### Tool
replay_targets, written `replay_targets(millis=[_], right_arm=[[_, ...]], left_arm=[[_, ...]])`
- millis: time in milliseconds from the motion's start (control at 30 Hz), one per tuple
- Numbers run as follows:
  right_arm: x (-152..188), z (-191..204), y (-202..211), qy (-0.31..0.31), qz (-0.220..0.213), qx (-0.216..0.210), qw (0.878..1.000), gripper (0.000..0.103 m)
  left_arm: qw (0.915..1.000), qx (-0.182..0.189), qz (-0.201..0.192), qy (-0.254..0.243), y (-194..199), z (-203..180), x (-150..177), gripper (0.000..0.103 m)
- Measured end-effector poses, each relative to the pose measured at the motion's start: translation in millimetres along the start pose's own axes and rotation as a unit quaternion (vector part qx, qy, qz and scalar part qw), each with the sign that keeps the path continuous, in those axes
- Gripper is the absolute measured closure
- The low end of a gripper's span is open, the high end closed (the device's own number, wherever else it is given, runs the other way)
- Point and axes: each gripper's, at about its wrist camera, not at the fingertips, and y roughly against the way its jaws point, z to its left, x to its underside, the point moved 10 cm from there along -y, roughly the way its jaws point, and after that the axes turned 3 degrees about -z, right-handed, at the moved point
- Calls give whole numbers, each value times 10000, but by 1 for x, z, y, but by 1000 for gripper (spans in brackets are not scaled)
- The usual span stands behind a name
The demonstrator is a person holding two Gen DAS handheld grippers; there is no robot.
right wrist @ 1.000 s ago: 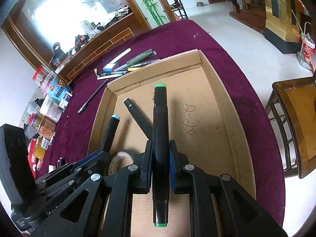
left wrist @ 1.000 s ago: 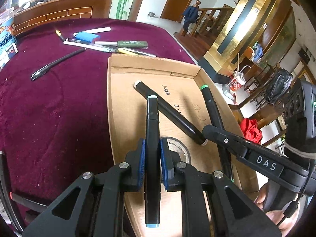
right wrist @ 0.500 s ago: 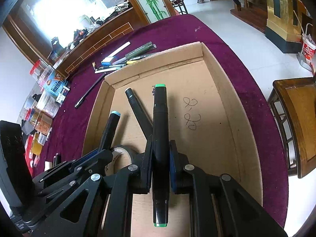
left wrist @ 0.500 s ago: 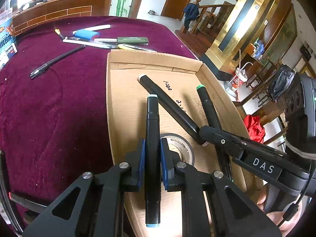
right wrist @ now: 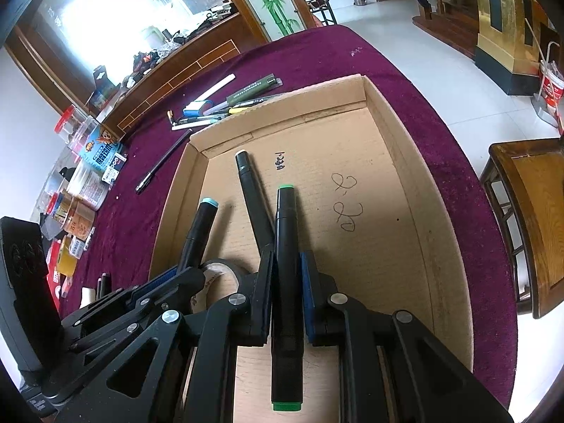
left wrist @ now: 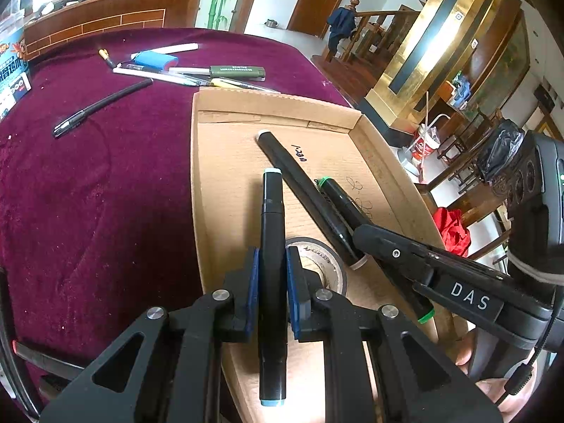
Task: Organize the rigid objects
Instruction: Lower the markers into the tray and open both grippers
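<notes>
Two hand-held grippers hover over a shallow cardboard box (left wrist: 278,109) on a purple tablecloth (left wrist: 98,183). The left gripper (left wrist: 271,275) clamps a blue-capped marker (left wrist: 272,246); the right gripper (right wrist: 287,282) clamps a green-capped marker (right wrist: 286,246). Already in the box: one black marker (left wrist: 299,183) and a tape roll (left wrist: 324,261). Several pens (left wrist: 197,74) remain outside.

what the frames hide

the tape roll (left wrist: 319,262) sits partly behind the left gripper (left wrist: 271,268). the green-capped marker (left wrist: 338,208) runs under the right gripper's arm. writing on the distant pens (left wrist: 236,70) is too small to read.
</notes>
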Motion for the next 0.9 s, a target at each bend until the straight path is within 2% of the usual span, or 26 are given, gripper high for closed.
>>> replay_targets(millis=[233,300,367,433,700,833,900], right_arm=[[-2,-1,5,-53,-55,3,10000,87],[-3,0,7,-65,-112,-3,9999,84],[-5,0,9,-48,-163,1,9999,84],[-6,0,10,-55,-192,-7,9998,84],[-13,4,19,-65,-427,-124,9990,84],[-13,6,18,-100,-430,-172,9989,84],[-13,6,18,-126,-431,-196,9988,84]], left_arm=[[10000,46,18,39,0,3,0,88],[10000,67,-2,48,2,2,-1,81],[9999,110,-45,39,4,-1,-1,69],[9999,151,-56,24,7,-3,-1,64],[9998,139,-124,22,21,-4,-1,61],[9996,151,-236,64,32,-1,-1,46],[9995,175,-261,80,35,-1,-2,46]])
